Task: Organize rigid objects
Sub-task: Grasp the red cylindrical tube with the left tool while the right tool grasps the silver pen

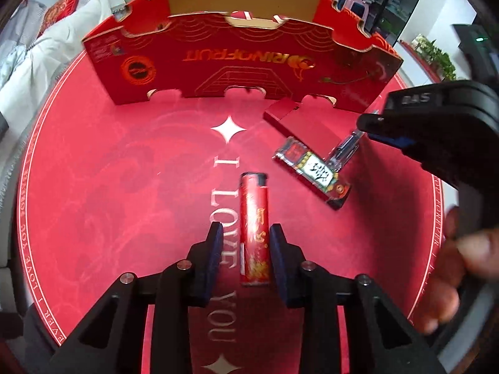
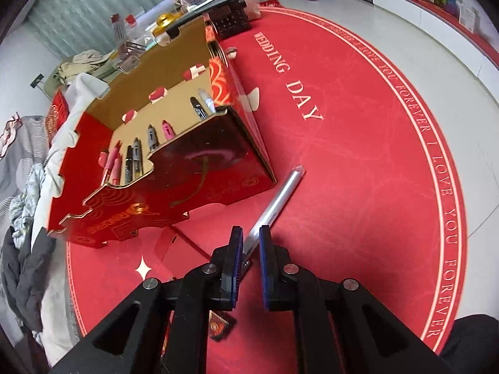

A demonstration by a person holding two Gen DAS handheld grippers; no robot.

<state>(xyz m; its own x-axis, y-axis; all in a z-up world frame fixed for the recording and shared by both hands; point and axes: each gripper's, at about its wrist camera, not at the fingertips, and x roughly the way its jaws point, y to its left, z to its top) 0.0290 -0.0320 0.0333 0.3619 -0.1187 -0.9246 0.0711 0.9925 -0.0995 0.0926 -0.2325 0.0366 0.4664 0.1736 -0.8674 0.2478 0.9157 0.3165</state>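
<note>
1. Red cardboard box (image 2: 193, 168) at 10 o'clock in the right wrist view, open on top, holding a row of pens and markers (image 2: 134, 159) leaning on its inner wall: pink, black, grey, one white-tipped.
2. Same box (image 1: 243, 62) at 12 o'clock in the left wrist view, but only the outside wall with upside-down lettering; contents not visible from there.
3. Left gripper (image 1: 246, 249) part open, straddling a red lighter (image 1: 254, 230) lying on the round red mat (image 1: 109, 187); pads close on both sides, contact hard to call.
4. Right gripper (image 2: 251, 255) clamped on a silver pen (image 2: 274, 199) pointing toward 1 o'clock, tip just off the box corner.
5. Left view only: patterned lighter (image 1: 312, 171) and flat red case (image 1: 305, 124) at 2 o'clock, plus right gripper body (image 1: 436, 131) and blurry hand (image 1: 452, 268).
6. Right view only: small dark packet (image 2: 220, 327) at 6 o'clock, mostly hidden behind the fingers.
7. Clutter behind the box too blurry to name.
</note>
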